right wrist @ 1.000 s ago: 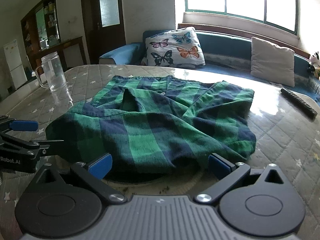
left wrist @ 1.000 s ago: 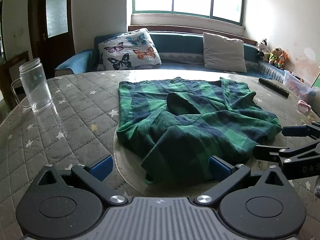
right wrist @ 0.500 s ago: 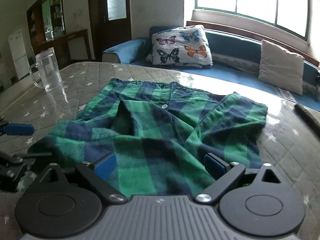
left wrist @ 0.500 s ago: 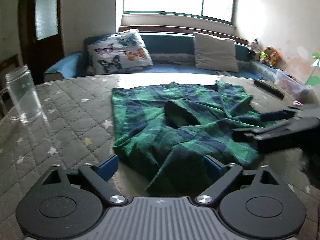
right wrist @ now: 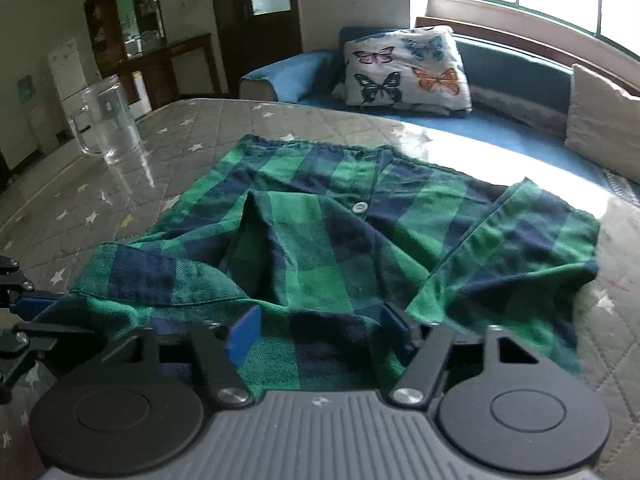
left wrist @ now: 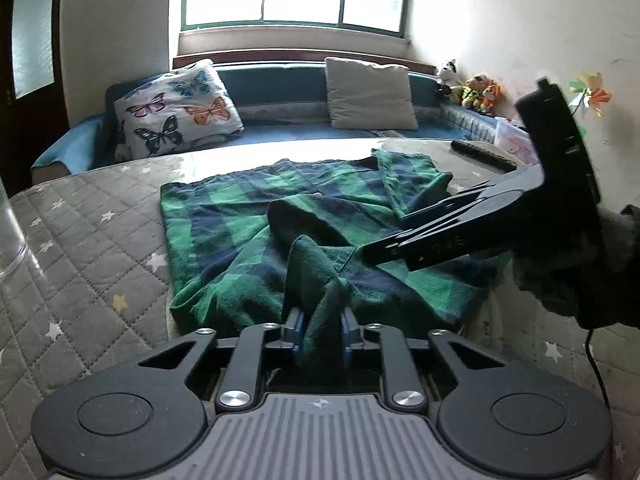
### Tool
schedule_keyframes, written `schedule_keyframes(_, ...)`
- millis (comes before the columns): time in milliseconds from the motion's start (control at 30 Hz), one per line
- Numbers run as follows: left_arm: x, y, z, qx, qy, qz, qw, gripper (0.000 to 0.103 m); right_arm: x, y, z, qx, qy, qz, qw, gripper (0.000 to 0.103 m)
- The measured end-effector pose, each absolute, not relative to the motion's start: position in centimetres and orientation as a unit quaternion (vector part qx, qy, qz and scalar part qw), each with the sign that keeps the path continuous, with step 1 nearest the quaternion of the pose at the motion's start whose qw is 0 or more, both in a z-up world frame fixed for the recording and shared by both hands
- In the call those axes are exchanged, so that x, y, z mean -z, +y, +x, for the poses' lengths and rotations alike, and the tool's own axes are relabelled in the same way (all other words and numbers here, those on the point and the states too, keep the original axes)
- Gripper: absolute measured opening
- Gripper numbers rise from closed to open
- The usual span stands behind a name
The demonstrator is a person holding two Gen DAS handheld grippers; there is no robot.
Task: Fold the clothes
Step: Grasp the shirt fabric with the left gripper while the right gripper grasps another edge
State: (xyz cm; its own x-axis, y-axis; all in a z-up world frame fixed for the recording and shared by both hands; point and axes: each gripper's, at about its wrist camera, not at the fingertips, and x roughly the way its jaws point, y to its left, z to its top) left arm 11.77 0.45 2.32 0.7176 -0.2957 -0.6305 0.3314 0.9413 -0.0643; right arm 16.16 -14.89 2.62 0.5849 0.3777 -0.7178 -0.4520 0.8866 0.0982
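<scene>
Glass jug point(right wrist: 107, 120) on quilted table point(right wrist: 208, 120); butterfly pillow point(right wrist: 404, 68), remote point(left wrist: 482, 155) beyond.

1 green-and-navy plaid flannel garment point(right wrist: 340, 248) w/ 1 white button point(right wrist: 360, 207). 2 black grippers w/ blue pads: left point(left wrist: 320, 334), right point(right wrist: 316, 326). 1 clear glass jug point(right wrist: 110, 120). 2 cushions: 1 butterfly-print point(left wrist: 178, 114), 1 plain beige point(left wrist: 370, 94). 1 black remote point(left wrist: 482, 154).

green-navy plaid garment point(left wrist: 248, 216) | rumpled, partly spread | near edge bunched upward

The glass jar point(left wrist: 10, 236) is cut off at the left edge.
</scene>
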Motion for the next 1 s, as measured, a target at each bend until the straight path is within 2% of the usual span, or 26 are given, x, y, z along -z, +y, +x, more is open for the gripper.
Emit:
schedule_keyframes(67, -2.4, 0.5, 11.5, 0.175, 0.333, 0.029, 0.926, 0.015, -2.6, -15.3, 16.1, -0.239, 0.394, -0.034, 0.887, 0.022)
schedule_keyframes(167, -2.5, 0.4, 11.1, 0.183, 0.327, 0.032, 0.927, 0.013, -3.1, -15.9, 15.3, -0.241, 0.389, -0.025, 0.889, 0.006)
schedule_keyframes(267, -2.7, 0.3, 10.3, 0.194, 0.320, 0.031, 0.927, 0.010, -3.9, -16.4, 13.8, -0.246, 0.378, -0.029, 0.892, 0.002)
schedule_keyframes(433, -3.2, 0.0, 7.6, 0.233, 0.298, 0.045, 0.925, 0.009, -6.4, -16.8, 10.5, -0.257, 0.351, -0.045, 0.899, 0.002)
schedule_keyframes(567, -2.6, -0.7, 5.5, 0.259, 0.293, 0.075, 0.917, 0.008, -8.7, -17.0, 8.9, -0.252, 0.325, -0.045, 0.911, 0.009)
schedule_keyframes(700, -1.7, -1.3, 3.8, 0.274, 0.290, 0.104, 0.911, 0.008, -8.3, -16.3, 8.7, -0.256, 0.347, -0.065, 0.900, 0.034)
schedule_keyframes(733, -1.4, -1.3, 3.6, 0.277, 0.291, 0.109, 0.909, 0.008, -8.2, -16.1, 8.6, -0.257, 0.352, -0.070, 0.897, 0.036)
schedule_keyframes(1000, 0.3, -2.0, 2.0, 0.303, 0.296, 0.151, 0.893, 0.008, -7.6, -14.7, 8.0, -0.264, 0.394, -0.110, 0.873, 0.039)
